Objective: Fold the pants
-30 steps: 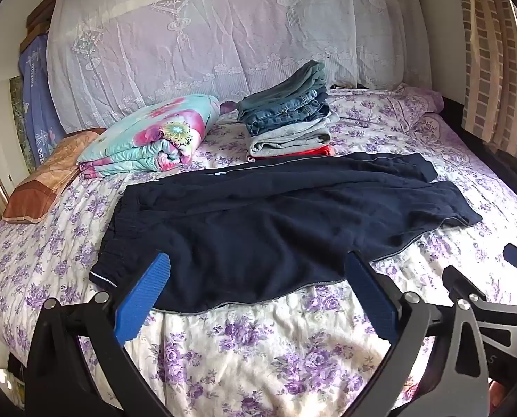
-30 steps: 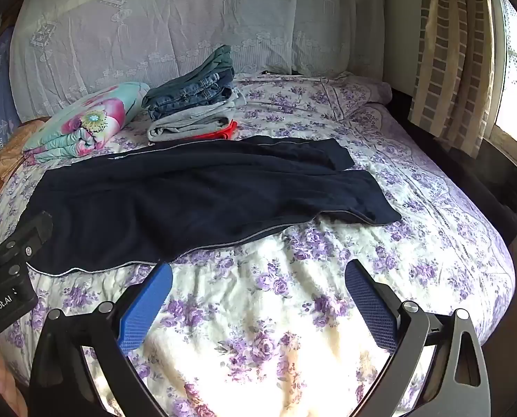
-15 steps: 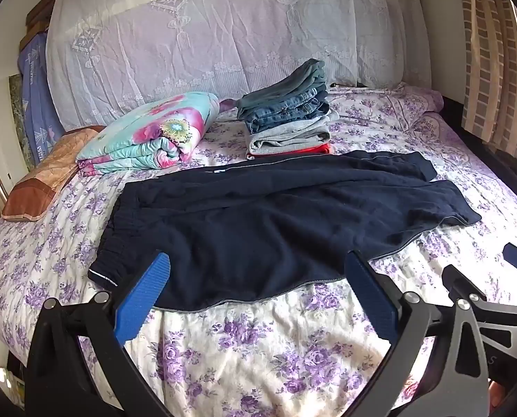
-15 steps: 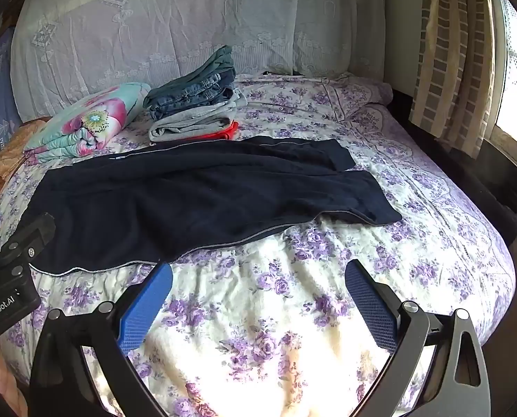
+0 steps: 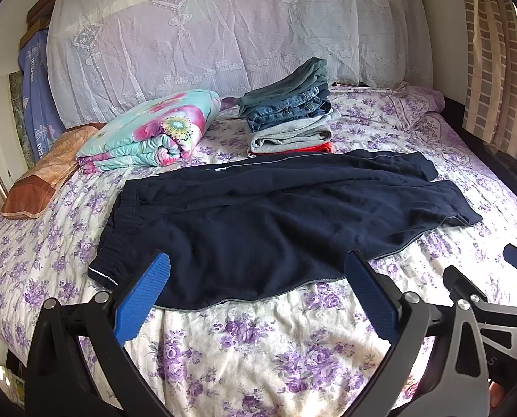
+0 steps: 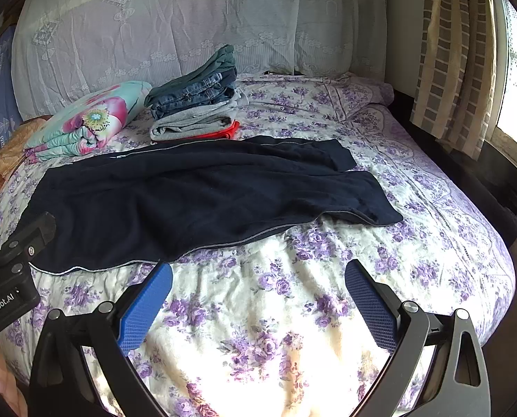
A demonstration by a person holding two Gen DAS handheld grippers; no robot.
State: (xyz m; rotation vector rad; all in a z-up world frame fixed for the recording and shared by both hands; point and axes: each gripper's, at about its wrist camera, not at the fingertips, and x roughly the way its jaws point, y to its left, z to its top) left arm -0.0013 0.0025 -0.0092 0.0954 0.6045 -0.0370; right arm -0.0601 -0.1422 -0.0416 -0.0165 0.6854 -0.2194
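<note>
Dark navy pants [image 5: 276, 219] lie spread flat across the bed, waistband at the left, leg cuffs at the right; in the right wrist view the pants [image 6: 203, 198] fill the middle. My left gripper [image 5: 256, 271] hovers open over the near hem of the seat, nothing between its blue pads. My right gripper [image 6: 258, 278] is open above bare floral sheet, just short of the near leg's piped edge. Each gripper's body shows at the edge of the other's view.
A stack of folded jeans and grey and red clothes [image 5: 289, 114] sits behind the pants. A rolled floral quilt [image 5: 154, 132] and an orange pillow [image 5: 46, 173] lie at the back left. The floral bedsheet [image 6: 293, 312] has its edge at the right, below a curtain [image 6: 456, 52].
Both views have shifted slightly; the pants sit a little lower and farther in the left wrist view. Both grippers stay open and the pants have not moved.
</note>
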